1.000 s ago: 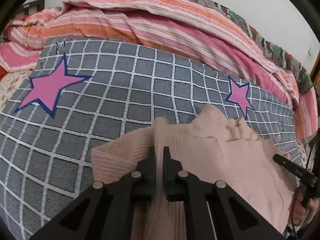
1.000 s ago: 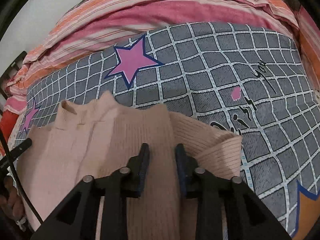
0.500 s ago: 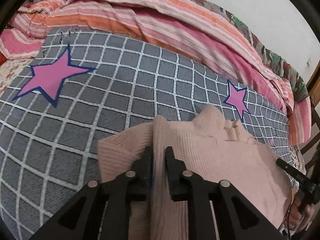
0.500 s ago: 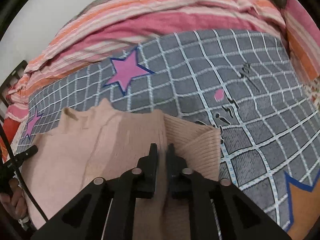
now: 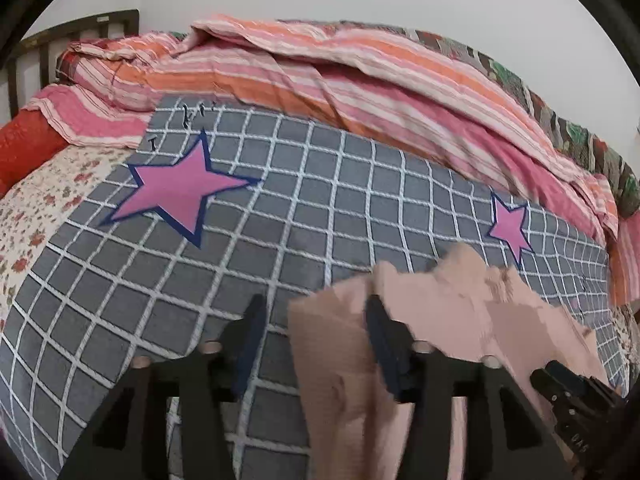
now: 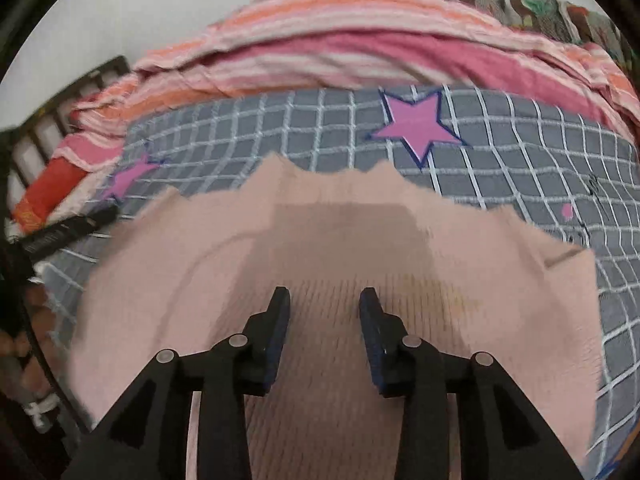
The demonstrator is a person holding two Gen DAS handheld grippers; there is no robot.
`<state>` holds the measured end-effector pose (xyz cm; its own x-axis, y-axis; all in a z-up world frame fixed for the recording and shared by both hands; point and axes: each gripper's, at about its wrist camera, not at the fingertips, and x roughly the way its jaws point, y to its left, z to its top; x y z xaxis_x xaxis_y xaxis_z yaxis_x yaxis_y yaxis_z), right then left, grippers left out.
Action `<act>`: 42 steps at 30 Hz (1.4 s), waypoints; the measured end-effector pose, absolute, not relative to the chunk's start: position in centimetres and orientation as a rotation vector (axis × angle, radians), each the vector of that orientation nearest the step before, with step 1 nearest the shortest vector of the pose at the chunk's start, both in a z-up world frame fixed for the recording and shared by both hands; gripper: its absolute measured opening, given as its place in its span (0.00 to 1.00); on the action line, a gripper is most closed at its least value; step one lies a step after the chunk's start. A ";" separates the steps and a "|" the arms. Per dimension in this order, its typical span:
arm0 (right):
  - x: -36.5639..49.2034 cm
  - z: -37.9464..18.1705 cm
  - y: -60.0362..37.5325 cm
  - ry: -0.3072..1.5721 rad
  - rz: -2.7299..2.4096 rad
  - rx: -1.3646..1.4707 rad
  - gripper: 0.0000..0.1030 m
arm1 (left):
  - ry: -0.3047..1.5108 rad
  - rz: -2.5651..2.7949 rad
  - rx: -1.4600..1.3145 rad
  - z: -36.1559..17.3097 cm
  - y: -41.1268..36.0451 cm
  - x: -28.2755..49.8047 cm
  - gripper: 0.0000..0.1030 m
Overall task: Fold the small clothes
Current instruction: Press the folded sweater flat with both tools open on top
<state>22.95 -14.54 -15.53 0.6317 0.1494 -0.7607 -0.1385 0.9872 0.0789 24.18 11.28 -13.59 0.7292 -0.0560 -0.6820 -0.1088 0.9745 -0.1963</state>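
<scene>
A pale pink ribbed sweater [image 5: 460, 308] lies flat on the grey checked bedspread [image 5: 320, 200], sleeves folded in. My left gripper [image 5: 316, 320] hovers over the sweater's left folded edge with its jaws opening. That edge lies loose between the fingers, and the left pad stands clear of the cloth. In the right wrist view the sweater [image 6: 360, 240] fills the middle, blurred by motion. My right gripper [image 6: 324, 304] hangs above its ribbed body, jaws opening, nothing pinched. The left tool [image 6: 68, 228] shows at that view's left edge.
A pink and orange striped quilt [image 5: 320, 80] is heaped along the back of the bed. Pink stars mark the bedspread [image 6: 520, 160]. A dark slatted headboard [image 5: 32, 52] and a red pillow [image 5: 24, 144] sit at the far left, beside a floral sheet [image 5: 36, 208].
Both grippers were shut on folds of the sweater and have now let go and opened. The right one has swung over the sweater's middle. The left one has shifted toward its left edge.
</scene>
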 end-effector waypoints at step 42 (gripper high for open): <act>24.8 -15.2 -12.1 1.024 0.111 -0.045 0.41 | 0.704 -0.215 -0.393 -15.4 12.4 21.8 0.61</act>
